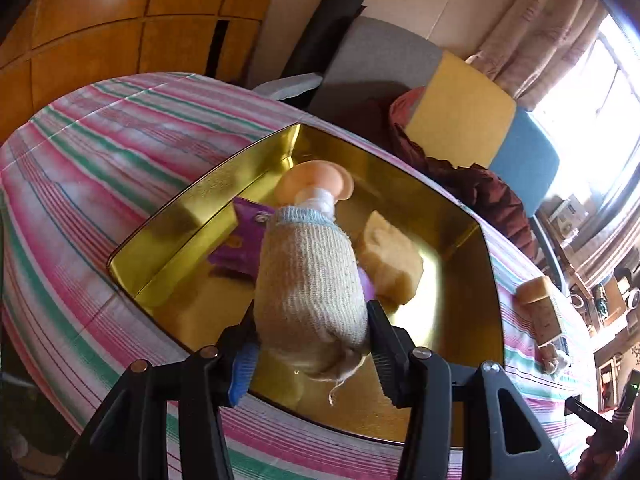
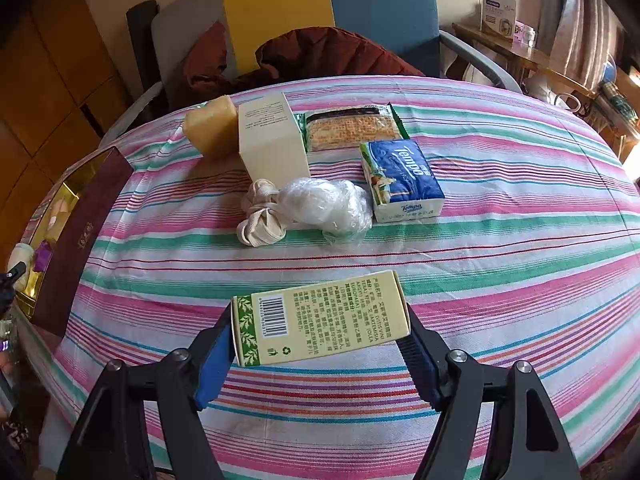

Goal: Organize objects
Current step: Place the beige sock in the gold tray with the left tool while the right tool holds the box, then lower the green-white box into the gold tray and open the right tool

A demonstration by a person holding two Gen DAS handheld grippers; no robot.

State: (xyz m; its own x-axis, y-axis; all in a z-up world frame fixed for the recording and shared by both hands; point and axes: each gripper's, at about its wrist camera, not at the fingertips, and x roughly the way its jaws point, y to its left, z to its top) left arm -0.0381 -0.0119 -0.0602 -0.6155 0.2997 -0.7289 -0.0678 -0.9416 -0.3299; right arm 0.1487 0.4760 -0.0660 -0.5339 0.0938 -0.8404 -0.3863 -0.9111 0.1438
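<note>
Now, knitted bundle: a beige ribbed roll (image 1: 310, 276) with a pale blue cuff and loose threads at its near end — it hangs over the golden tray, a smooth peach-coloured disc (image 1: 316, 182) at its far tip.
Left tongs: (image 1: 312, 350) clamped on the bundle's sides, black fingers with a blue ribbed pad.
Golden tray: (image 1: 490, 280) shiny, mirror-like metal with low walls, on the table; inside lie a purple foil packet (image 1: 238, 240) and a rough yellowish block (image 1: 390, 262).
Green carton: (image 2: 320, 318) a flat printed cardboard box with barcode and leaf border — just above the striped cloth, near the front edge.
Right tongs: (image 2: 320, 354) gripping the carton by its two short ends.
Table: (image 2: 520, 240) covered in pink, green and white striped cloth.
Further off: cream box (image 2: 272, 140), upright; yellow block (image 2: 212, 128) beside it; blue tissue pack (image 2: 402, 178); crinkled clear plastic wad (image 2: 328, 206); knotted cream strap (image 2: 262, 220); snack packet (image 2: 352, 126).
</note>
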